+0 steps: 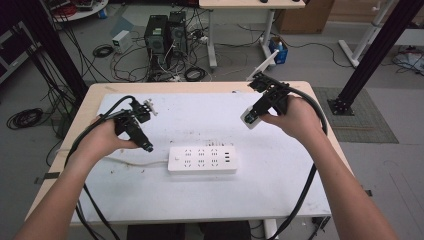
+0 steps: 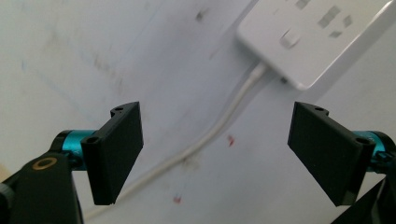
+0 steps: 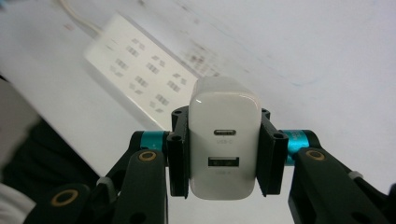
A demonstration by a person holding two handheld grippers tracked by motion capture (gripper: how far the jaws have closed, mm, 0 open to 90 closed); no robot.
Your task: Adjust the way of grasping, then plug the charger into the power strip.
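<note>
A white power strip (image 1: 202, 159) lies flat near the middle of the white table mat, its cord (image 1: 135, 162) running off to the left. My right gripper (image 1: 251, 119) hovers above and to the right of it, shut on a white USB charger (image 3: 224, 144) whose two ports face the camera. The strip (image 3: 142, 77) lies beyond it in the right gripper view. My left gripper (image 1: 148, 146) is open just left of the strip, low over the cord (image 2: 212, 130), with the strip's end (image 2: 317, 37) ahead of its jaws.
The white mat (image 1: 280, 170) covers most of a wooden table (image 1: 320, 107). Behind the table the floor holds computer towers (image 1: 166, 32), tangled cables (image 1: 102, 50) and black frame posts (image 1: 380, 50).
</note>
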